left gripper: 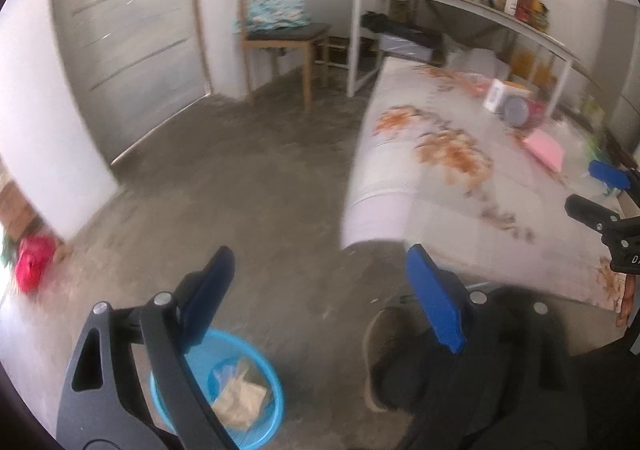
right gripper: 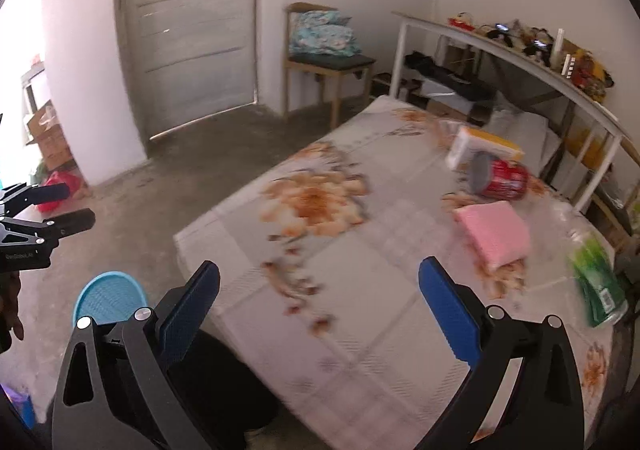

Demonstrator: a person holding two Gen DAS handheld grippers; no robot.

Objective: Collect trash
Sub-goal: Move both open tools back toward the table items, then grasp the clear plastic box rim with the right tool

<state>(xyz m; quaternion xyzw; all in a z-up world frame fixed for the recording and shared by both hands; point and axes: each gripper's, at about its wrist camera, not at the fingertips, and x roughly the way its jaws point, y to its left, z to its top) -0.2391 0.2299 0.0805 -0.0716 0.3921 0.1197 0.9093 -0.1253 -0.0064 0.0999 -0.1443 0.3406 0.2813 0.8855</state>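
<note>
Both grippers stand wide apart with nothing between their blue pads. The left gripper [left gripper: 320,298] hangs over the grey concrete floor [left gripper: 248,177], with the round blue plastic basket [left gripper: 264,374] below it holding crumpled pale paper trash [left gripper: 240,402]. The right gripper [right gripper: 320,310] points over the mattress with an orange floral sheet [right gripper: 320,209]. On that sheet lie a red can tipped on its side [right gripper: 504,179], touching a white and yellow carton [right gripper: 480,147]; a pink flat packet [right gripper: 496,234] lies near them, and a green wrapped pack [right gripper: 598,282] sits by the right edge. A wooden chair [right gripper: 324,69] with folded cloth stands near the grey door [right gripper: 192,29].
</note>
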